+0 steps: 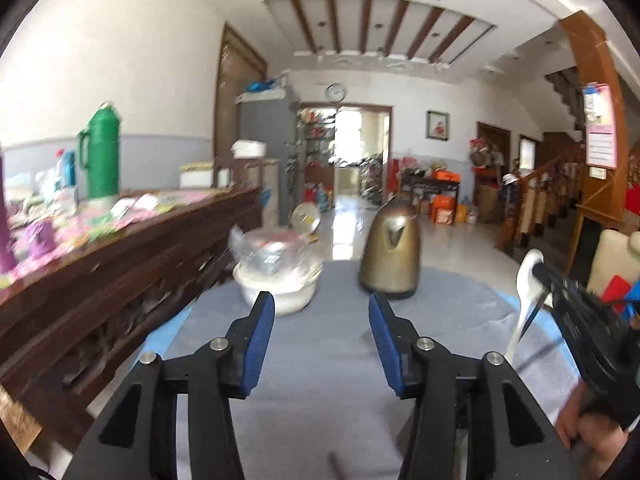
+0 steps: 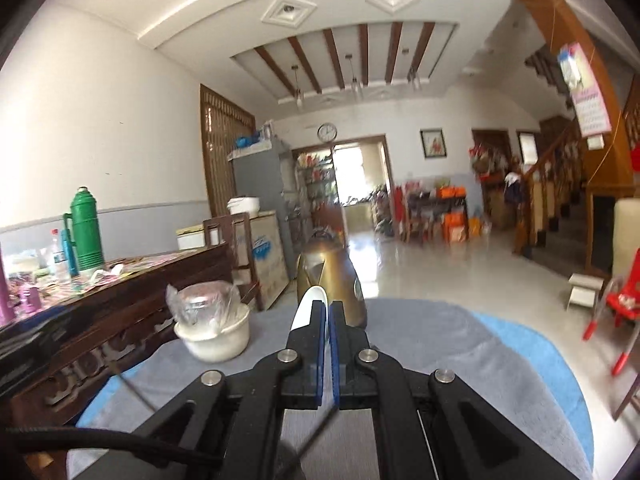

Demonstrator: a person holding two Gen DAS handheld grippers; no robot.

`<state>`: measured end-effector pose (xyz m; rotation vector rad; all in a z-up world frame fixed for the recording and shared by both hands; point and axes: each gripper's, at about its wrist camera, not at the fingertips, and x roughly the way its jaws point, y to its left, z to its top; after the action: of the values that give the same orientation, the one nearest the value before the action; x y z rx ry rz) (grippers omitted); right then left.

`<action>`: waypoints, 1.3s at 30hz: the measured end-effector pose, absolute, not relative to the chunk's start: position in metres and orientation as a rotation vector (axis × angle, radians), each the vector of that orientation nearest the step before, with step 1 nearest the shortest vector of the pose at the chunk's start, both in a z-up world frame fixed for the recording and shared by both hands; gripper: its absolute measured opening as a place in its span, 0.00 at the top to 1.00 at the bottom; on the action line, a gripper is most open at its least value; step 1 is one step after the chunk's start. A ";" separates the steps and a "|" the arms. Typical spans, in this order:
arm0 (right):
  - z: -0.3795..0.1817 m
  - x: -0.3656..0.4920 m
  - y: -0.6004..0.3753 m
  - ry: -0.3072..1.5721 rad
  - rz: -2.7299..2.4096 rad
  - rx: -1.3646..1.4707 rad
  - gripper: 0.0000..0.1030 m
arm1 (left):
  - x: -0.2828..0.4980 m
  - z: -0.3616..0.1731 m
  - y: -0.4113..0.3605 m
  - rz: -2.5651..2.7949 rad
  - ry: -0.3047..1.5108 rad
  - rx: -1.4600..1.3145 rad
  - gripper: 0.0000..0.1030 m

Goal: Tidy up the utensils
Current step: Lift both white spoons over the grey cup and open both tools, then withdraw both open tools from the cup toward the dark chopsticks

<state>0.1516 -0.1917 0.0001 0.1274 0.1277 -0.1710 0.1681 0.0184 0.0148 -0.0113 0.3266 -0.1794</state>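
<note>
The left wrist view alone shows the right gripper (image 1: 536, 268) from the side, a hand (image 1: 588, 432) beneath it, raised above the grey-covered table (image 1: 320, 360) with a white spoon (image 1: 526, 280) clamped between its fingers, bowl end up and handle slanting down. The right wrist view shows only the spoon's (image 2: 310, 304) white tip protruding left of the closed fingers, in front of the gold kettle (image 2: 344, 280). The left gripper (image 1: 322, 308) stands half open and empty, well left of the spoon, facing a white bowl (image 1: 280, 292) holding a plastic-wrapped item.
</note>
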 end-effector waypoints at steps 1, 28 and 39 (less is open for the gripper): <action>-0.003 0.158 -0.184 0.124 -0.183 0.103 0.98 | 0.168 0.010 0.023 -0.169 0.343 -0.010 0.51; -0.046 0.076 -0.224 0.409 -0.071 0.279 0.94 | 0.136 -0.024 0.018 -0.200 0.532 0.034 0.34; -0.041 0.019 -0.241 0.443 -0.035 0.364 0.69 | 0.073 0.003 -0.002 -0.161 0.457 0.149 0.19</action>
<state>0.0189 -0.2413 -0.0413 0.3645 0.4432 -0.0345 0.0726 -0.0019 0.0033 0.1485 0.4573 -0.1612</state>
